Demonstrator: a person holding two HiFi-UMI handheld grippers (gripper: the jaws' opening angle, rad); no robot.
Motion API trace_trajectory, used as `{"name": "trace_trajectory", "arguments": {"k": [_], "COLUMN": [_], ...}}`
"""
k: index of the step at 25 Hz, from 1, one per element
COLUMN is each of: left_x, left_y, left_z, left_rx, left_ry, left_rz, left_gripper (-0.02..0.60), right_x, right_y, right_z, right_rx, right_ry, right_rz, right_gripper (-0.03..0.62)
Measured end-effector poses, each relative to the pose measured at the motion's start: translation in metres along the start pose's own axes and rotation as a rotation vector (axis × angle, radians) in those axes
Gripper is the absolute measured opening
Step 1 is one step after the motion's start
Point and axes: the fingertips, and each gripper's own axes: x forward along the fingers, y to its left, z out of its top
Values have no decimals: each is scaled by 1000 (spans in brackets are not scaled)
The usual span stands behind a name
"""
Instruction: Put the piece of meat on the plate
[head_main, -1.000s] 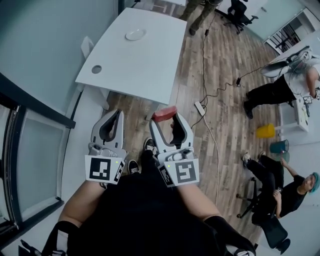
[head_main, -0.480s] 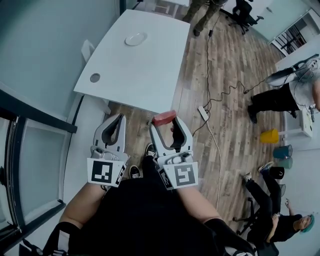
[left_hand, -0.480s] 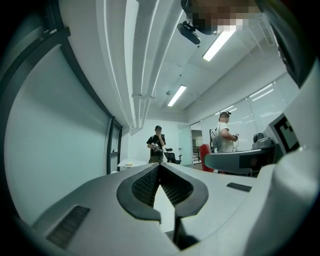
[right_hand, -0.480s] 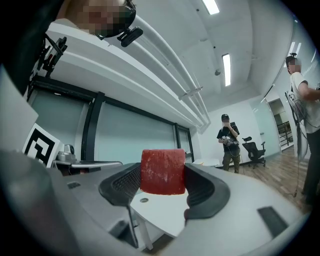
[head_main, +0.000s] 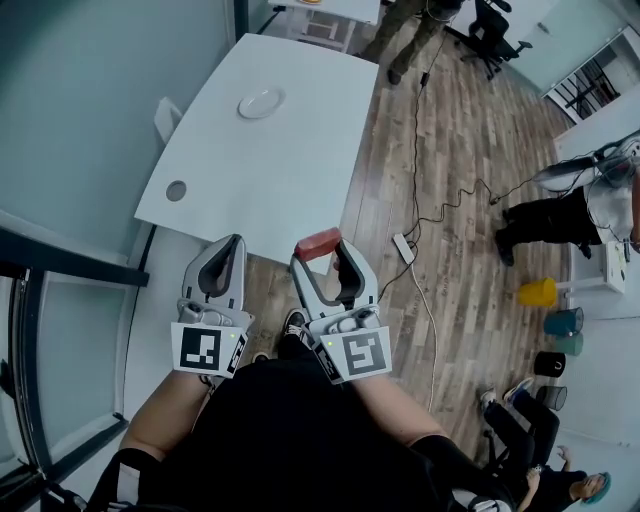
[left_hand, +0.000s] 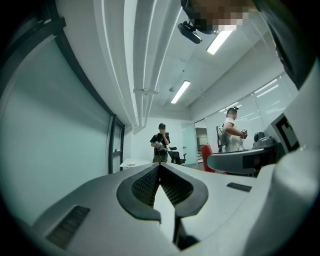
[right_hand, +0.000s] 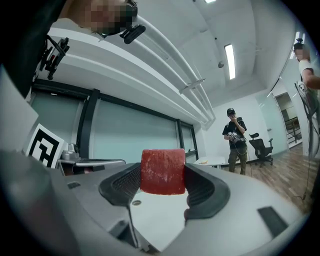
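A red block of meat (head_main: 317, 243) (right_hand: 162, 171) is clamped between the tips of my right gripper (head_main: 320, 252) (right_hand: 162, 175), which is shut on it. It hangs just short of the near edge of the white table (head_main: 270, 150). A white plate (head_main: 261, 102) lies far off on that table. My left gripper (head_main: 228, 248) (left_hand: 160, 169) is beside the right one, shut with nothing in it, its tips touching.
A round grommet hole (head_main: 176, 190) is in the table's left part. A power strip (head_main: 405, 248) and cables lie on the wood floor to the right. People stand and sit at the right and far end; a yellow bin (head_main: 537, 291) is there.
Both grippers and the meat have come nearer the table's front edge as I stepped forward; the table and plate now sit lower in the head view. The grip is unchanged.
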Motion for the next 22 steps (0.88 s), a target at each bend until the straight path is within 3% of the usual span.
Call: {"name": "trace_trajectory", "arguments": {"k": [11,22], "left_x": [59,81], "left_y": [-5,-16], "left_z": [4,4], "left_rx": [7,23], "left_ry": [10,16], "left_rz": [53,88], "left_gripper": [3,3], "right_x": [37,46], "right_y": [-46,-74], "right_z": [5,10], "right_rx": [35,49], "right_ry": [9,-10], "right_rz": [55,87], "right_gripper": [275,275]}}
